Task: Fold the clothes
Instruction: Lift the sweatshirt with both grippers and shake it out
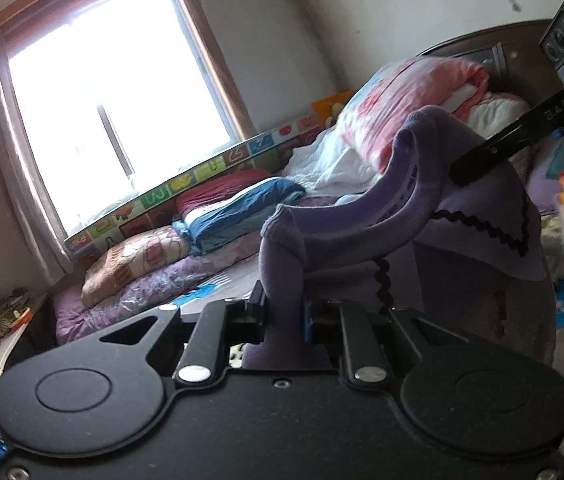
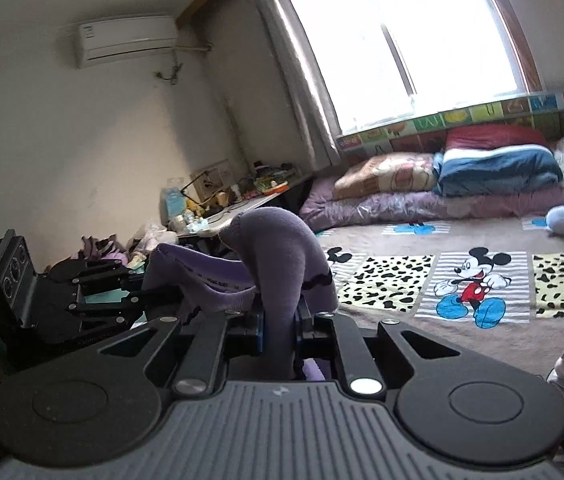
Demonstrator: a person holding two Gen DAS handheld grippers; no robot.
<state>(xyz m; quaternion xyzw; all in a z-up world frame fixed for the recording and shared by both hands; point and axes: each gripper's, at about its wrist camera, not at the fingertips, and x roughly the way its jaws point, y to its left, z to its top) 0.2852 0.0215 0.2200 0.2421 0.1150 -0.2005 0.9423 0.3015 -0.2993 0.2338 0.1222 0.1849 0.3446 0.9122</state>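
- Purple garment (image 1: pixel 346 216) with black zigzag trim hangs in the air above the bed (image 2: pixel 402 312), stretched between both tools.
- Left gripper (image 1: pixel 284 316) is pinching a bunched purple fold.
- Right gripper (image 2: pixel 278 322) clamps another fold; the left tool shows at its 9 o'clock.
- Folded blue quilt (image 2: pixel 498 168) lies at 1 o'clock under the window (image 2: pixel 402 40).

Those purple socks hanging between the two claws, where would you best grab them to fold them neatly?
At the ends. The purple socks span between the left gripper and the right gripper, each pinching a bunched end. Gripping the ends probably keeps the length between them stretched, letting one end swing over onto the other.
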